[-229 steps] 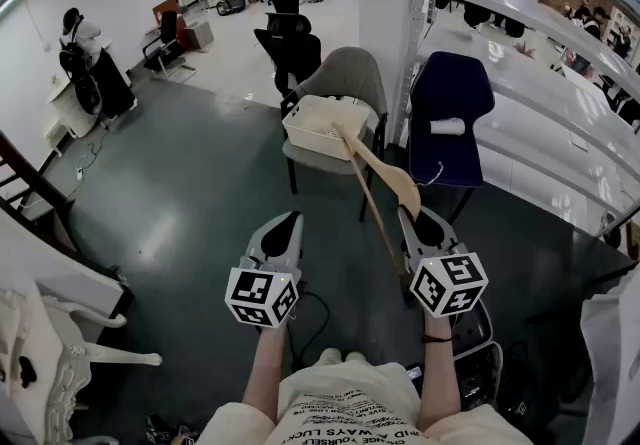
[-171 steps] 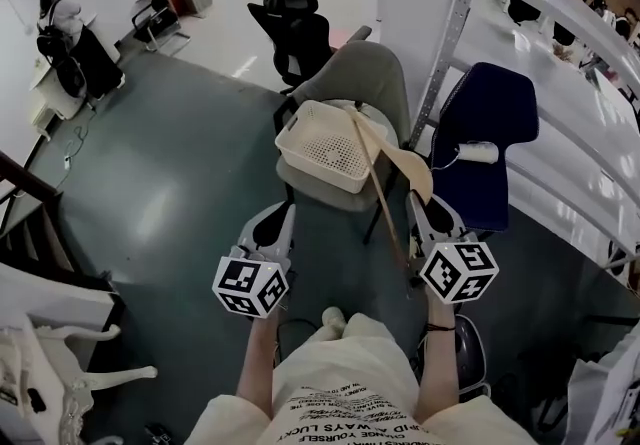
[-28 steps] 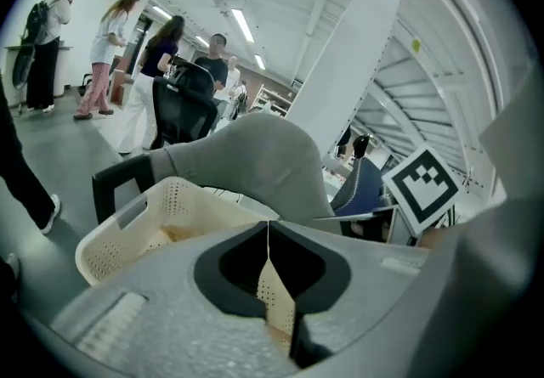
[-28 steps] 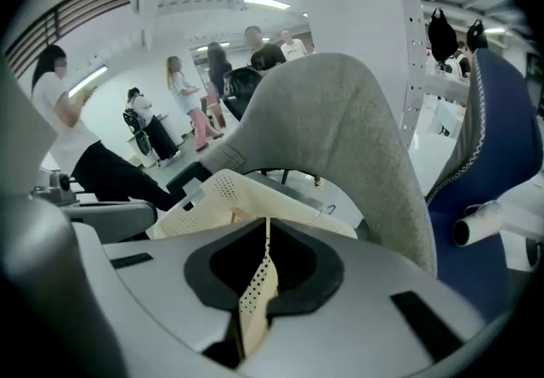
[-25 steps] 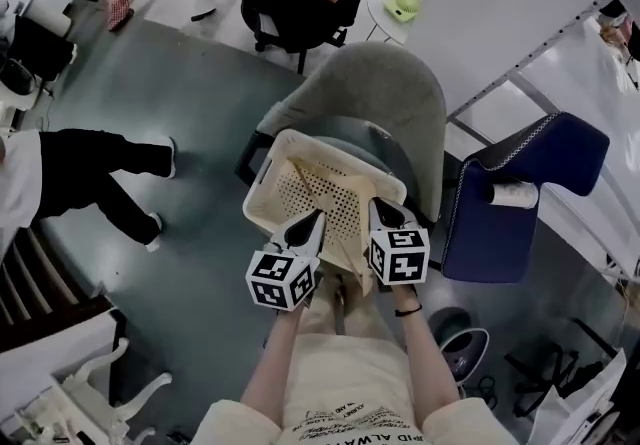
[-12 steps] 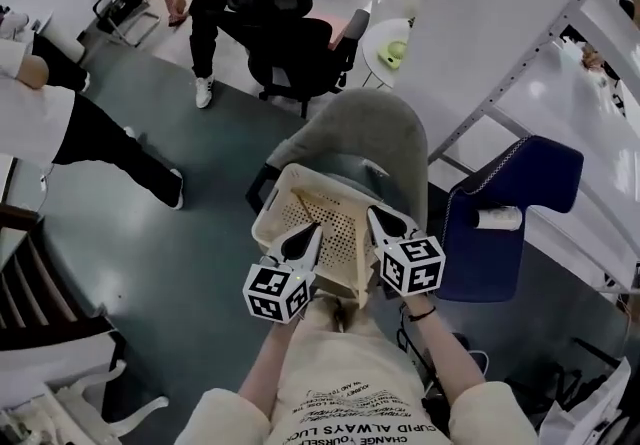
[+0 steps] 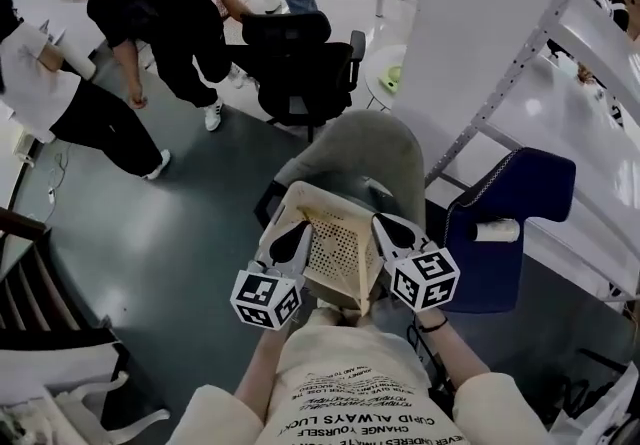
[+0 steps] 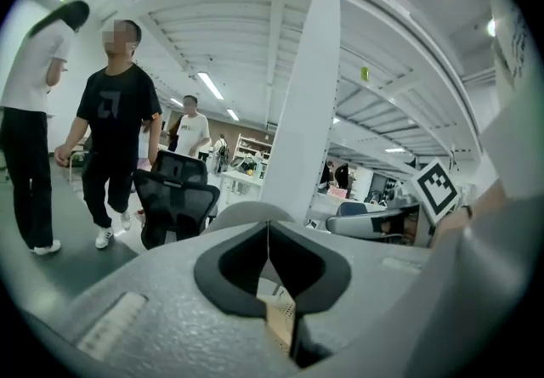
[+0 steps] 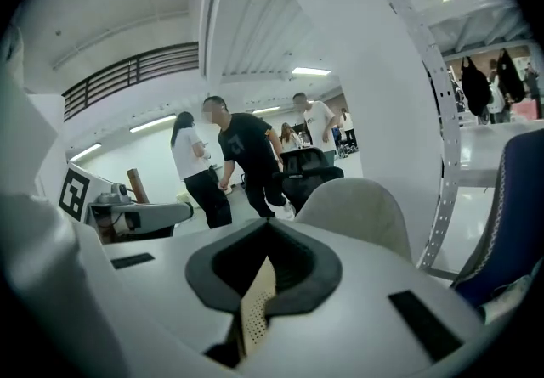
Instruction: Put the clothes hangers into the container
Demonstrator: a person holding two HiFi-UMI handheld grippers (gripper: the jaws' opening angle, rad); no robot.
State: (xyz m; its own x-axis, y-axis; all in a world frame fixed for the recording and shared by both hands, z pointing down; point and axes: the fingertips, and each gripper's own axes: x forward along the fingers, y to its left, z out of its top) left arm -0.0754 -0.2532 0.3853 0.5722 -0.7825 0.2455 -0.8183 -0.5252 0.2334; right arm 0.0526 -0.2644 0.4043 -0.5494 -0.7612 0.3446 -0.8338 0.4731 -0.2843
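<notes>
Here, the container was held tilted over the grey chair, rims clamped by L gripper & R gripper; w/ thin pinches it could've slipped, spilling any hangers.

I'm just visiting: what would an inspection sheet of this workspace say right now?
Surface: grey padded chair, beyond the cream perforated plastic basket.
Job's things: basket tilted, held by two sides; hangers not made out.
Clutter: white roll on dark blue chair.
Grippers: left gripper and right gripper both shut on the basket's walls.
Cables: possibly a thin cord on the floor, far left.
Surroundings: black office chair, white column, people standing.
</notes>
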